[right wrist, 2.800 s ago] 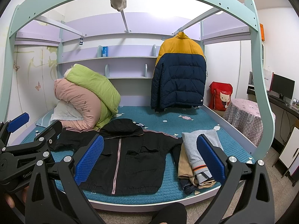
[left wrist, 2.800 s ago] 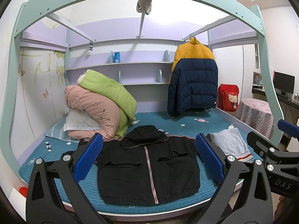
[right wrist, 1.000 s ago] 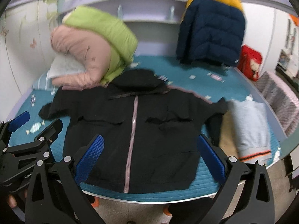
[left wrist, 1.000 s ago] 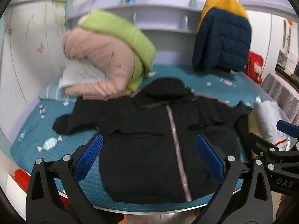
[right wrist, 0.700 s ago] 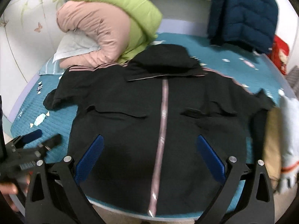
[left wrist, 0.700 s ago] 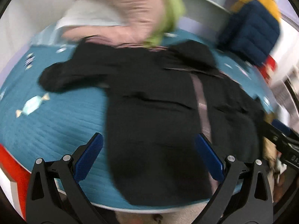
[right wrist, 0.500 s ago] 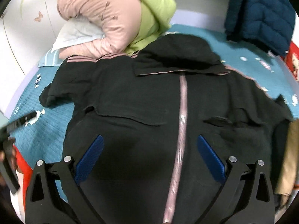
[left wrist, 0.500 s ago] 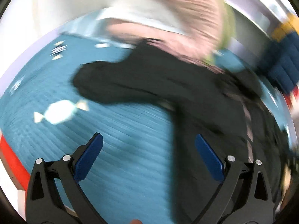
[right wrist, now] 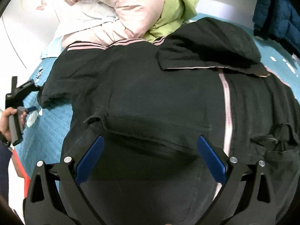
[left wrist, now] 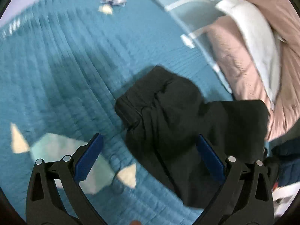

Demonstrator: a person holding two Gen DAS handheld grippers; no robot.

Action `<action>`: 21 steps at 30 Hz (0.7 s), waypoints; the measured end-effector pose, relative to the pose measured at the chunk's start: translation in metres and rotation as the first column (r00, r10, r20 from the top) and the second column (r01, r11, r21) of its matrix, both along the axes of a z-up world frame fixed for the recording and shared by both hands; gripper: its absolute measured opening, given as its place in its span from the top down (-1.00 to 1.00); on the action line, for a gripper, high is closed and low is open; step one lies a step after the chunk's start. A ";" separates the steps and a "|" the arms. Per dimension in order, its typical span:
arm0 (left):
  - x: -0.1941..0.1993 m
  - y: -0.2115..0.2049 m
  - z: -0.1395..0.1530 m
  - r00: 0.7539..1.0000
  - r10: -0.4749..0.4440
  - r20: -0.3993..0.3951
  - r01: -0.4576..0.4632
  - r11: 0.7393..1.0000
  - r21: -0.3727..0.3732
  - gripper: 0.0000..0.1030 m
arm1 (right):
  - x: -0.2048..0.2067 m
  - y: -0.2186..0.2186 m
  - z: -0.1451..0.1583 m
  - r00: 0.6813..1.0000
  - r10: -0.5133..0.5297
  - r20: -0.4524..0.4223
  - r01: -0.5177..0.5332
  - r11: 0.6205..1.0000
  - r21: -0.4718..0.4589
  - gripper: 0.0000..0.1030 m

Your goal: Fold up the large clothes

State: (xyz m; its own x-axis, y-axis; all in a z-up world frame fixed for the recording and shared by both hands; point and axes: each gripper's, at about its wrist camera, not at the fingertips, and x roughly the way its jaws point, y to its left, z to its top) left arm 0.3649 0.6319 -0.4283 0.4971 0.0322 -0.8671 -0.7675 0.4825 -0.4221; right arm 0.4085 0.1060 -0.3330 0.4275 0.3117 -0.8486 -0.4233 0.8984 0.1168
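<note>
A teal quilted bed cover (left wrist: 56, 75) fills the scene and carries everything else. On it a black hooded jacket (right wrist: 159, 97) lies spread flat, front side up, with a pale pink zip line (right wrist: 226, 112) running down its middle and its hood (right wrist: 210, 45) folded at the far end. Beyond the jacket, at the far left, a rolled pink quilt (right wrist: 120, 9) leans against a green quilt (right wrist: 178, 5), with a white pillow (right wrist: 84, 16) beneath them. A dark blue padded coat (right wrist: 277, 9) hangs at the far right.

The jacket's left sleeve (left wrist: 168, 103) stretches out over the cover, its cuff bunched and resting on the fabric close to the pink quilt.

The right gripper (right wrist: 150, 159) hovers low over the jacket's near left chest, its blue-padded jaws spread wide with nothing between them. The left gripper (left wrist: 148, 157) sits just above the sleeve cuff, jaws likewise wide apart and empty, the sleeve lying between and ahead of them. In the right wrist view a hand (right wrist: 7, 120) grips that tool's handle at the left edge of the bed.
</note>
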 end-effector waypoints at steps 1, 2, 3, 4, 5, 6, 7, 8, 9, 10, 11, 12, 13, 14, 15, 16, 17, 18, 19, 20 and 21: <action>0.000 0.001 -0.004 1.000 0.013 0.000 -0.013 1.000 -0.011 -0.91 | 0.003 0.001 -0.002 1.000 -0.002 -0.007 0.002 1.000 0.005 -0.86; -0.001 0.001 -0.005 1.000 0.018 0.001 -0.018 1.000 -0.013 -0.91 | 0.004 0.003 -0.003 1.000 -0.002 -0.009 0.002 1.000 0.011 -0.86; -0.003 0.000 -0.007 1.000 0.019 0.002 -0.019 1.000 -0.017 -0.91 | 0.006 0.004 -0.004 1.000 -0.001 -0.008 0.001 1.000 0.015 -0.86; -0.002 -0.001 -0.010 1.000 0.021 0.009 -0.021 1.000 -0.014 -0.91 | 0.006 0.005 -0.004 1.000 0.000 -0.005 0.000 1.000 0.019 -0.86; -0.005 -0.004 -0.010 1.000 0.023 0.012 -0.023 1.000 -0.005 -0.91 | 0.008 0.006 -0.004 1.000 0.006 0.000 -0.006 1.000 0.027 -0.86; -0.005 -0.006 -0.011 1.000 0.019 0.004 -0.019 1.000 0.009 -0.91 | 0.009 0.007 -0.004 1.000 0.010 0.003 -0.010 0.999 0.031 -0.86; -0.003 -0.010 -0.010 1.000 -0.004 -0.015 0.004 1.000 0.026 -0.91 | 0.011 0.008 -0.005 1.000 0.011 0.006 -0.011 1.000 0.029 -0.86; -0.002 -0.015 -0.007 0.999 -0.015 -0.034 0.017 0.999 0.036 -0.91 | 0.012 0.010 -0.006 1.000 0.009 0.007 -0.010 1.000 0.029 -0.86; 0.000 -0.015 -0.006 1.000 0.002 -0.020 -0.002 0.999 0.032 -0.91 | 0.015 0.011 -0.006 1.000 0.009 0.007 -0.009 0.999 0.037 -0.86; 0.002 -0.015 -0.007 1.000 0.014 0.011 -0.015 1.000 0.013 -0.89 | 0.017 0.011 -0.006 1.000 0.008 0.006 -0.008 0.999 0.050 -0.86; 0.002 -0.018 -0.006 0.999 0.008 0.048 -0.007 1.000 -0.026 -0.89 | 0.019 0.012 -0.006 1.000 0.006 0.007 -0.006 0.998 0.057 -0.86; 0.006 -0.023 -0.006 0.999 -0.010 0.053 0.013 0.999 -0.040 -0.88 | 0.022 0.014 -0.006 1.000 0.004 0.010 -0.004 0.998 0.061 -0.86; 0.010 -0.027 -0.007 0.998 -0.035 0.049 0.037 0.998 -0.043 -0.83 | 0.024 0.015 -0.005 1.000 0.003 0.014 -0.004 0.998 0.066 -0.86; 0.014 -0.032 -0.008 0.998 -0.057 0.037 0.059 0.998 -0.035 -0.76 | 0.026 0.018 -0.003 1.000 0.003 0.024 -0.005 0.997 0.071 -0.86; 0.015 -0.034 -0.009 0.998 -0.067 0.020 0.067 0.998 -0.019 -0.70 | 0.029 0.021 -0.001 0.999 0.007 0.038 -0.010 0.997 0.079 -0.86; 0.016 -0.036 -0.009 0.997 -0.070 0.012 0.070 0.998 0.000 -0.43 | 0.032 0.024 0.000 0.999 0.012 0.051 -0.016 0.996 0.084 -0.86; 0.014 -0.036 -0.009 0.997 -0.070 0.028 0.070 0.998 0.004 0.10 | 0.035 0.029 0.001 0.997 0.020 0.068 -0.026 0.996 0.090 -0.86; 0.010 -0.035 -0.008 0.996 -0.068 0.062 0.069 0.998 -0.010 0.30 | 0.039 0.034 0.002 0.996 0.026 0.080 -0.034 0.994 0.100 -0.86; 0.005 -0.034 -0.007 0.993 -0.066 0.099 0.069 0.997 -0.030 0.51 | 0.043 0.039 0.004 0.996 0.031 0.087 -0.041 0.992 0.120 -0.86; 0.001 -0.034 -0.005 0.990 -0.064 0.124 0.069 0.997 -0.031 0.57 | 0.047 0.044 0.005 0.995 0.038 0.088 -0.051 0.988 0.147 -0.81; -0.003 -0.035 0.001 0.987 -0.067 0.148 0.069 0.998 -0.008 0.60 | 0.051 0.048 0.005 0.995 0.045 0.085 -0.059 0.983 0.173 -0.62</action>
